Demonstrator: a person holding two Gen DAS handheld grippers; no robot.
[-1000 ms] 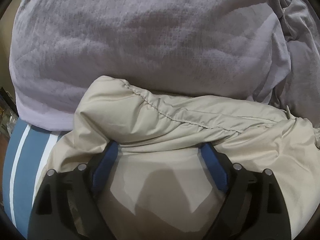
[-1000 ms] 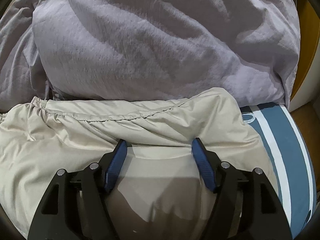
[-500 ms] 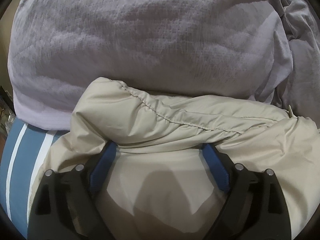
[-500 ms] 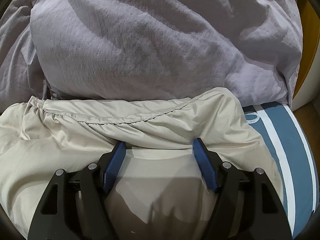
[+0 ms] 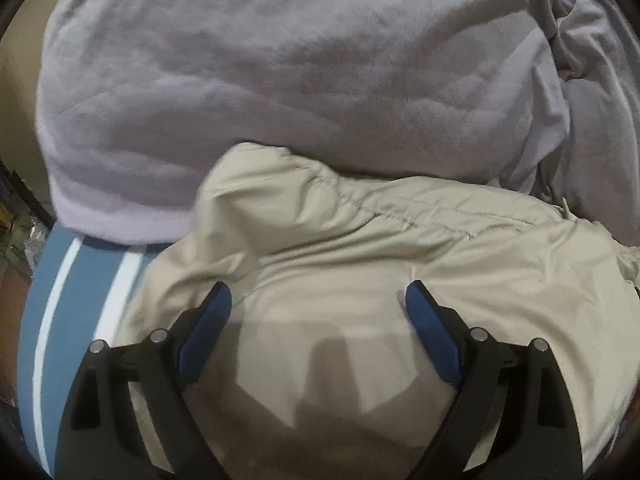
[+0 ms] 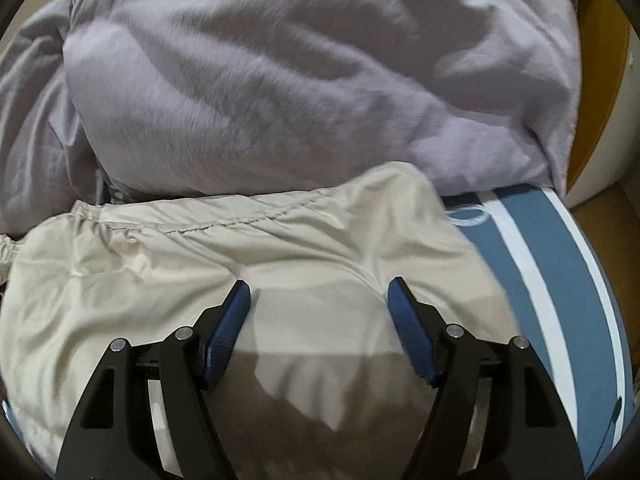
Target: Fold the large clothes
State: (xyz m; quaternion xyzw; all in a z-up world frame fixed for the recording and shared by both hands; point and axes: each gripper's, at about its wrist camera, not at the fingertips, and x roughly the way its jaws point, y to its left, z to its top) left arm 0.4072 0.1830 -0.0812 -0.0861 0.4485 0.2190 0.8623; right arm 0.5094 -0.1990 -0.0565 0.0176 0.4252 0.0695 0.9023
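A beige puffy jacket [image 5: 400, 248] lies folded on the blue and white striped bed sheet [image 5: 60, 300], its gathered hem along the far edge against a grey pillow. My left gripper [image 5: 318, 300] is open and empty, its blue pads just above the jacket near its left end. In the right wrist view the same jacket [image 6: 200, 256] fills the lower left. My right gripper [image 6: 318, 298] is open and empty, hovering over the jacket's right end, fingertips clear of the fabric fold.
A large grey pillow [image 5: 280, 80] lies right behind the jacket; it also shows in the right wrist view [image 6: 300, 80]. Crumpled grey bedding [image 5: 592, 100] is at the far right. The striped sheet [image 6: 560, 280] ends at a wooden floor [image 6: 604, 216] on the right.
Both grippers have drawn back from the jacket's folded edge; their fingertips, earlier tucked under the fold, now stand free. The jacket edge has settled flatter.
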